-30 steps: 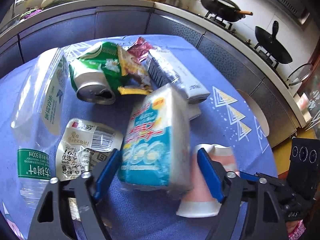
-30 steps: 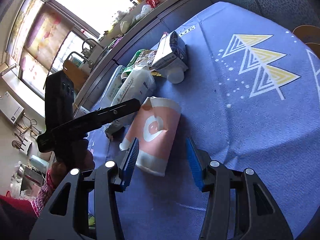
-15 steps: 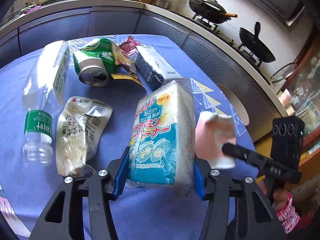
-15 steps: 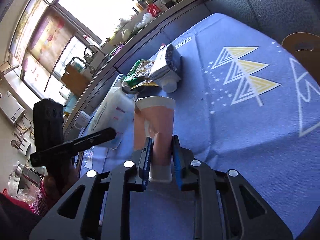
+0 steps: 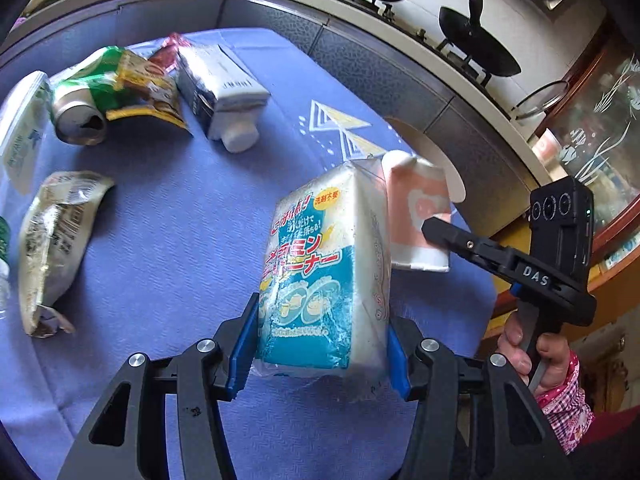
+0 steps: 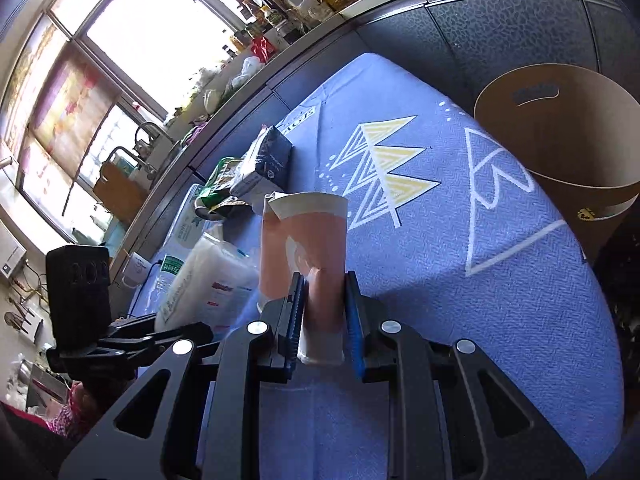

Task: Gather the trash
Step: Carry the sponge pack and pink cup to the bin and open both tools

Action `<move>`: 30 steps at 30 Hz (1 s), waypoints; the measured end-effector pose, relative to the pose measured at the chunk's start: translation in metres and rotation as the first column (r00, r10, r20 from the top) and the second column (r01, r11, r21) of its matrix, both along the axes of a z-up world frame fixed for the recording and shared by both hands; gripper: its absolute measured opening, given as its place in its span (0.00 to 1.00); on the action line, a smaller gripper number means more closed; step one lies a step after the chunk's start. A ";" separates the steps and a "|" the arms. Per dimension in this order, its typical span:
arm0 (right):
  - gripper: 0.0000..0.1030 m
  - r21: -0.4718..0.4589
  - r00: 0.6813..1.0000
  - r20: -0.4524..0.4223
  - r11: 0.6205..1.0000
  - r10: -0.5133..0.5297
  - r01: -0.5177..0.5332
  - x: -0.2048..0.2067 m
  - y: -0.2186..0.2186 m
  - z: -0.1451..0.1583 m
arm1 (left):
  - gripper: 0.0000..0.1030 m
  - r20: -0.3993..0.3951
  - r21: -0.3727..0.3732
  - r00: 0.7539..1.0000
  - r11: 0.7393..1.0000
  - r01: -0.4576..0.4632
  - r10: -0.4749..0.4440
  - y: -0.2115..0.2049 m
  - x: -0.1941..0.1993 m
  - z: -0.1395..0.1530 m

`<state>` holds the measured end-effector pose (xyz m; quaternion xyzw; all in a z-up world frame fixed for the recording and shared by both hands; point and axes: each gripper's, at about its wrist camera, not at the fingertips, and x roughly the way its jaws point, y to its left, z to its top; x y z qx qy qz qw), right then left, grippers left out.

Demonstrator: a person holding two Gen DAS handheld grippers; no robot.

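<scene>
- My left claw [image 5: 320, 350] grips a wrapped sponge pack [image 5: 324, 276] between its blue pads, lifted above the blue tablecloth [image 5: 168, 232].
- My right claw [image 6: 323, 320] pinches a crushed pink paper cup [image 6: 304, 240] near its base, jaws narrow.
- The pack's label carries Japanese print on blue, white and yellow.
- "DAS" shows on the right claw's arm.
- A crushed can [image 5: 86, 100], milk carton [image 5: 218, 84] and wrapper [image 5: 52, 240] lie on the cloth.
- A brown paper bin [image 6: 560, 140] stands beside the table.

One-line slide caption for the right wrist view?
Right tool shut on a squashed pink paper cup above the blue tablecloth, brown bin ahead.
</scene>
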<state>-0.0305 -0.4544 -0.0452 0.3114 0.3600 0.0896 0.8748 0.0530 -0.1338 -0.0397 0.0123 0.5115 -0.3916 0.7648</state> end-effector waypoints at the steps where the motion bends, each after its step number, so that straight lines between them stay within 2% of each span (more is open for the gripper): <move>1: 0.19 0.015 1.000 0.010 1.000 -0.004 0.004 -0.002 -0.003 0.001 | 0.53 -0.011 0.000 1.000 1.000 0.009 -0.009 -0.005 0.000 -0.001; 4: 0.19 0.091 0.998 0.044 0.995 -0.046 0.042 -0.006 -0.021 0.000 | 0.53 0.015 -0.004 0.999 0.999 0.040 -0.040 -0.017 -0.001 0.007; 7: 0.19 0.034 0.996 0.004 0.995 -0.093 0.093 -0.005 -0.037 -0.006 | 0.53 0.045 0.006 0.996 0.997 0.075 -0.075 -0.036 0.000 0.015; 8: 0.19 0.063 0.995 0.008 0.994 -0.095 0.094 -0.005 -0.044 -0.008 | 0.53 0.048 0.018 0.995 0.996 0.089 -0.089 -0.042 0.001 0.014; 10: 0.19 0.101 0.991 0.038 0.988 -0.125 0.121 -0.010 -0.057 -0.005 | 0.53 0.035 0.042 0.993 0.993 0.111 -0.113 -0.058 0.006 0.009; 12: 0.19 0.116 0.983 0.071 0.980 -0.172 0.163 -0.015 -0.075 0.001 | 0.53 0.003 0.031 0.990 0.990 0.138 -0.139 -0.075 0.010 0.008; 15: 0.19 0.114 0.954 0.103 0.956 -0.281 0.269 -0.022 -0.112 0.012 | 0.53 0.012 0.016 0.983 0.983 0.182 -0.182 -0.102 0.012 0.018; 19: 0.19 0.065 0.888 0.133 0.898 -0.440 0.435 -0.032 -0.155 0.023 | 0.54 0.054 -0.008 0.970 0.971 0.238 -0.237 -0.159 0.021 0.036; 23: 0.19 0.060 0.834 0.106 0.841 -0.541 0.538 -0.033 -0.188 0.011 | 0.54 0.010 -0.029 0.966 0.966 0.258 -0.257 -0.219 0.039 0.034; 26: 0.20 0.049 0.818 0.070 0.821 -0.570 0.568 -0.031 -0.200 -0.004 | 0.55 0.003 0.000 0.963 0.963 0.269 -0.269 -0.257 0.048 0.024; 30: 0.22 0.046 0.816 0.034 0.816 -0.578 0.576 -0.025 -0.204 -0.019 | 0.61 -0.020 0.046 0.966 0.965 0.258 -0.258 -0.289 0.058 0.005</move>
